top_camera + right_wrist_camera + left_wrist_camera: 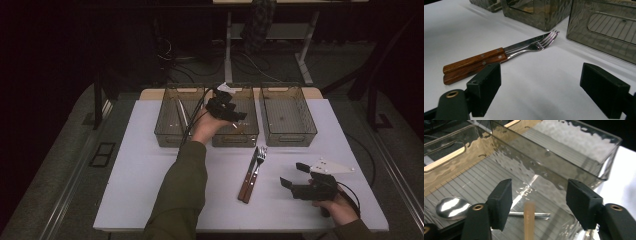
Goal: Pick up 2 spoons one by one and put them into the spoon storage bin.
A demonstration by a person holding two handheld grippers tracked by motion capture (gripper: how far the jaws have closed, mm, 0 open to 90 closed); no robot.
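Over the middle bin the left gripper hangs spread above a spoon, while the right gripper rests agape near the knife and fork.

The work surface is a white rectangular table standing on a grey floor, with a dark floor plate set into the floor just beside the table's left edge. Behind the table, a second desk on a light metal frame stands well apart, with black cables lying loose on the floor beneath it. Light falls mainly on the table, while the far and left parts of the room are dark.
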